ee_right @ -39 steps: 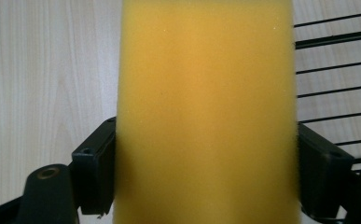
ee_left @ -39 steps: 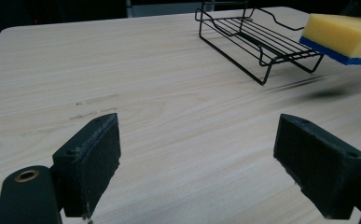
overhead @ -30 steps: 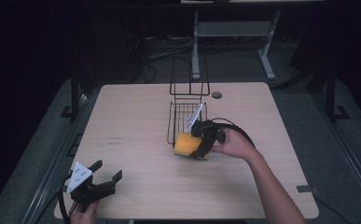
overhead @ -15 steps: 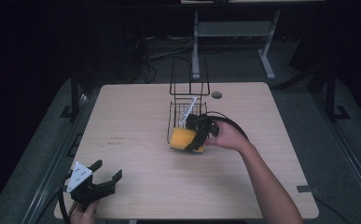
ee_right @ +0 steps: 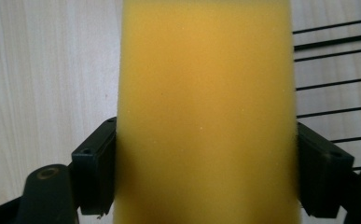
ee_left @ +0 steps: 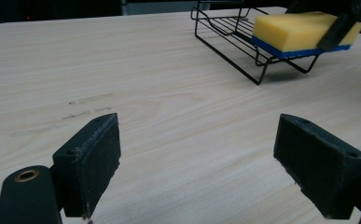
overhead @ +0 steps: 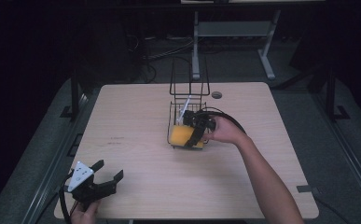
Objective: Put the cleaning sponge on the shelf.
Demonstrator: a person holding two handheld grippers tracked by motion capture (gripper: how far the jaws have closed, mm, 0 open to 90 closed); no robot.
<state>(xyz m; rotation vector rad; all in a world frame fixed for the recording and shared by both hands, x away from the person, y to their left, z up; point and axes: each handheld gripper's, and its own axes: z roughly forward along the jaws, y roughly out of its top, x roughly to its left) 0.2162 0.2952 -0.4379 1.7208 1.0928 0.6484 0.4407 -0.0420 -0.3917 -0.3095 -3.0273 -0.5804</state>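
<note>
Two tongs are out. The right tongs point(overhead: 193, 135) squeeze a yellow sponge point(overhead: 180, 136) from both sides and hold it on the front edge of the black wire rack point(overhead: 187, 103), in the middle of the counter point(overhead: 136, 116). The left tongs point(overhead: 104, 173) sit wide apart and hold nothing, low near the counter's front left corner.

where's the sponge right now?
In the high view the sponge sits near the table's middle, at the front edge of the black wire rack, clamped between the jaws of the right gripper. The left gripper is far off at the near-left corner.
</note>
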